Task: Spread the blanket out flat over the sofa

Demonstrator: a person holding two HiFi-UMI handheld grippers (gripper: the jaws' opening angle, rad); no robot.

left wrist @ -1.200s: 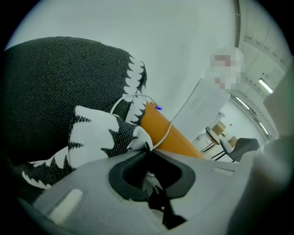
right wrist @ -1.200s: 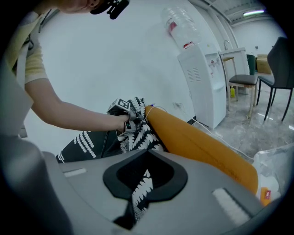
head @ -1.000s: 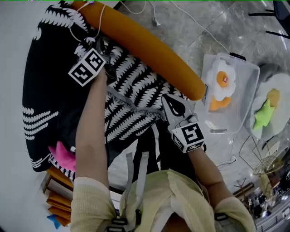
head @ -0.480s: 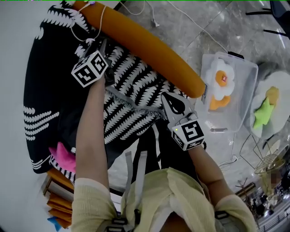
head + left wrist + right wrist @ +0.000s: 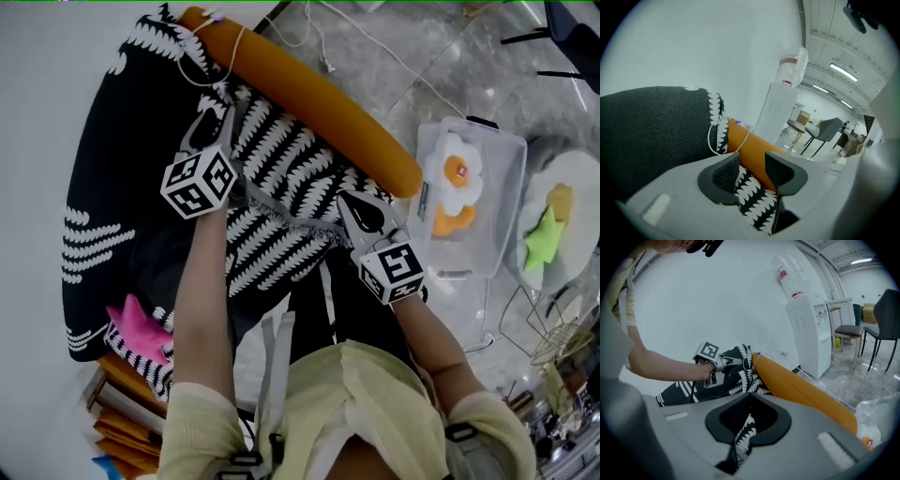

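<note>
The black blanket with white leaf-like stripes (image 5: 281, 178) lies rumpled over the sofa, against its long orange bolster (image 5: 319, 94). My left gripper (image 5: 216, 114) hovers over the blanket near the bolster's far end. Its jaws are closing but still stand apart, and the blanket (image 5: 754, 199) shows below the gap (image 5: 752, 164) untouched. My right gripper (image 5: 347, 204) is at the blanket's near fringed edge, shut on a fold of the fabric that hangs from its jaws (image 5: 750, 411). The right gripper view also shows the left gripper (image 5: 739, 363) over the blanket.
A white cable (image 5: 211, 52) loops over the bolster's far end. A clear plastic bin (image 5: 502, 155) with an egg-shaped plush stands on the floor to the right. A pink star toy (image 5: 141, 328) lies at the blanket's near left. A water dispenser (image 5: 811, 333) and a chair (image 5: 881, 319) stand beyond.
The left gripper has drawn back toward me from the blanket by the bolster, and its jaws now show apart. The right gripper has kept its hold at the near edge.
</note>
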